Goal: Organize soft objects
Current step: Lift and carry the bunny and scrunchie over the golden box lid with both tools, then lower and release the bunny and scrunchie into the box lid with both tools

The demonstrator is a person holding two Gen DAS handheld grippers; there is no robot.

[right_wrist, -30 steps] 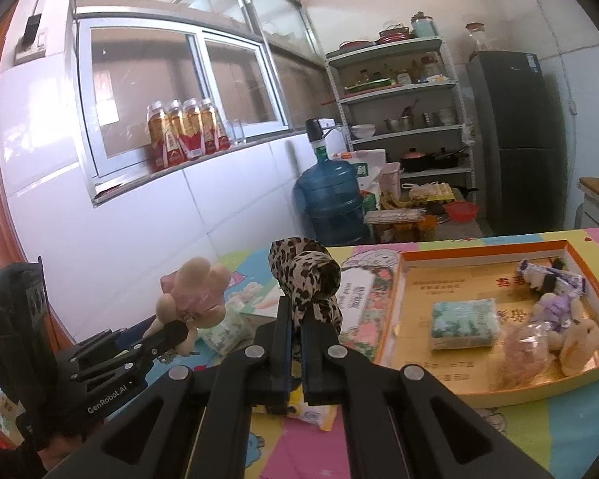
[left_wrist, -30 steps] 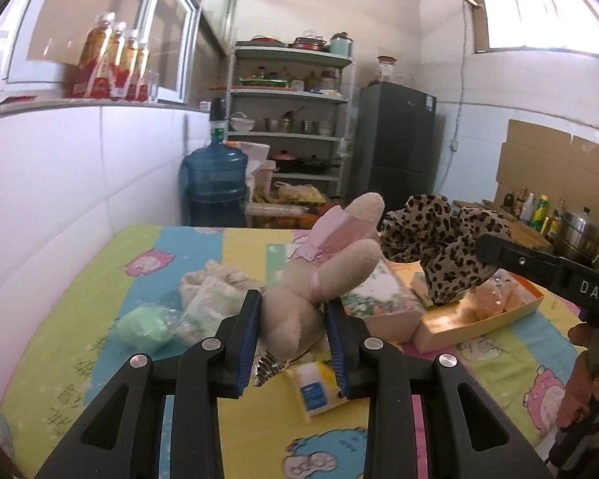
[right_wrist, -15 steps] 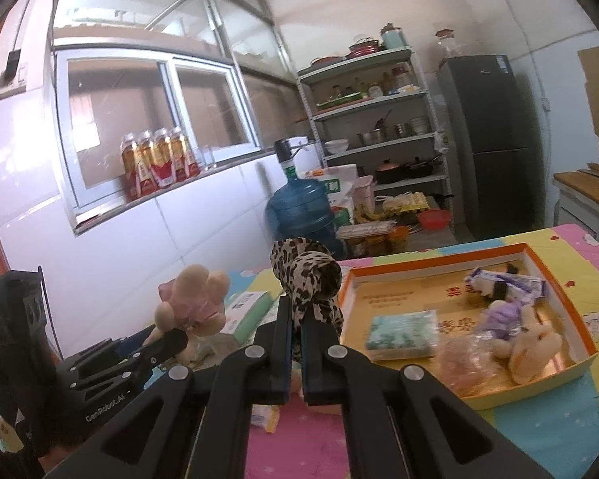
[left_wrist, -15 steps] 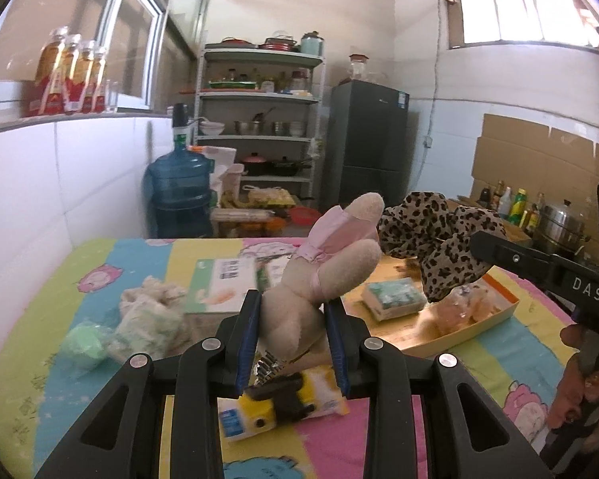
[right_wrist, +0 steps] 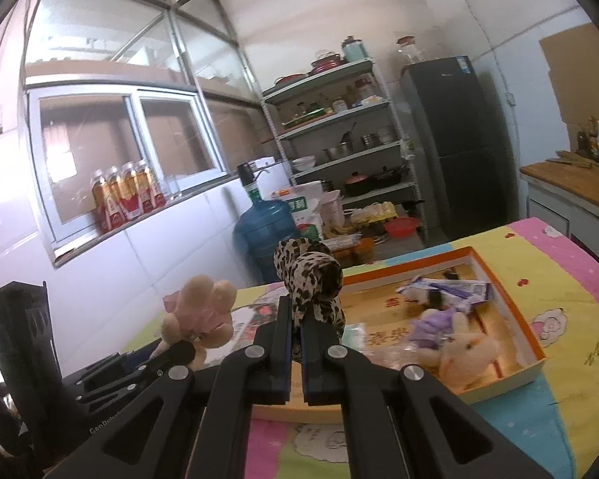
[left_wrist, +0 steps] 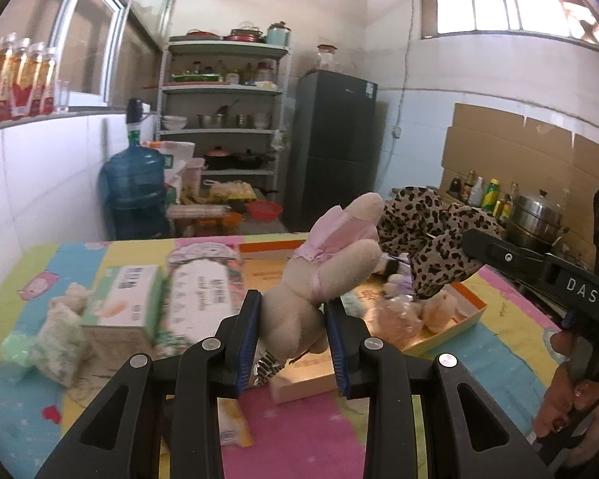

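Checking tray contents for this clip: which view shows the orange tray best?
The right wrist view: the orange tray lies open from above, with its rim, floor and the plush toys inside visible. In the left wrist view the tray is mostly hidden behind the held plush rabbit and leopard cloth.

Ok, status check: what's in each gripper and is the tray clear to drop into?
Left gripper shut on beige plush toy. Right gripper shut on leopard-print cloth. Orange tray ahead, partly filled with plush rabbit and packets; bare floor near its middle.
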